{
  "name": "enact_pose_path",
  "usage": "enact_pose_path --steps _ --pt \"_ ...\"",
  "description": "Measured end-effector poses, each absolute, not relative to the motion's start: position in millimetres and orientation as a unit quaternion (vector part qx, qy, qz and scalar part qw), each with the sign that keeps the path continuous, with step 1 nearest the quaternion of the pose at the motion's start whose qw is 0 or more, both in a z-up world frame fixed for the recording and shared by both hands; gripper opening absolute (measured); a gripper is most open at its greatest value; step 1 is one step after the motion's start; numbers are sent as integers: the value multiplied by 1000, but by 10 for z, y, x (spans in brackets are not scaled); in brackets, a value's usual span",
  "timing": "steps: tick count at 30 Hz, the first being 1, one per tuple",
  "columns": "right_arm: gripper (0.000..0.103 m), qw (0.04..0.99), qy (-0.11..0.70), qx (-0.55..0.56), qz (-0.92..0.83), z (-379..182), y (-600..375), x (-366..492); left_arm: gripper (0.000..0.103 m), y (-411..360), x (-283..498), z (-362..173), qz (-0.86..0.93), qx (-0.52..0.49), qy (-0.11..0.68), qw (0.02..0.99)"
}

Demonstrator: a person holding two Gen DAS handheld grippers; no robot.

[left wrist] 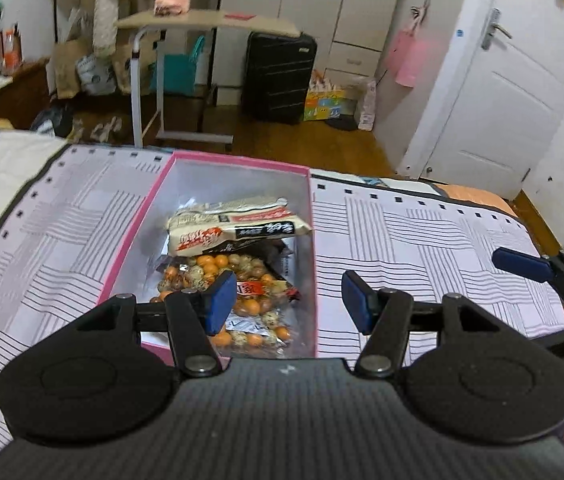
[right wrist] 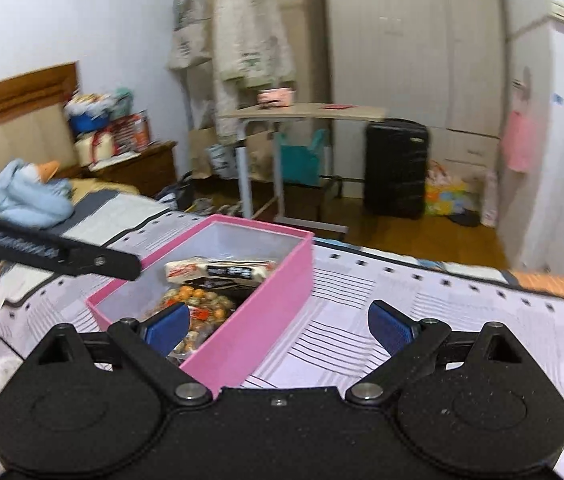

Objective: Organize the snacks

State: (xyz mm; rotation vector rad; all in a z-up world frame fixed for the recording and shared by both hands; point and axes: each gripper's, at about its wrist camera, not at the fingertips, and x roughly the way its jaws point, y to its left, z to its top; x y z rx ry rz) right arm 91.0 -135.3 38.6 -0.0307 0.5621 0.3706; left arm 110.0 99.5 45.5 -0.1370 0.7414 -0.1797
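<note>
Behind pink box [left wrist: 130, 256], folding table [left wrist: 218, 20], black suitcase [left wrist: 278, 76], white door [left wrist: 502, 92].

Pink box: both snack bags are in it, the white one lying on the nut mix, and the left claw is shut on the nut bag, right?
Not quite. The left claw is open and empty above the pink box, as the left wrist view shows. The white bag does lie on the nut mix.

A: What is carrying everything?
B: A bed [left wrist: 422, 240], wearing a pale cover printed with dark stripes.
A: What is lying on it?
B: An open pink box [left wrist: 130, 248] is sitting mid-cover; a light blue plush [right wrist: 30, 196] is resting farther back.
</note>
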Motion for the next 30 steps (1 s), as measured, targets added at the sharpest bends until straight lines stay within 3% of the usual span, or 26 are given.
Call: enact_pose_path --steps 14,17,24,30 --pt "98 949 297 30 104 411 -1703 399 63 680 568 419 -83 -26 359 929" --pt "103 948 306 24 84 393 -1699 309 66 612 488 407 -88 -17 355 930" --pt "103 930 365 27 32 383 -1734 314 73 486 365 376 -91 8 352 932" --pt "103 942 336 14 7 362 -1750 142 90 480 337 308 -90 7 357 930"
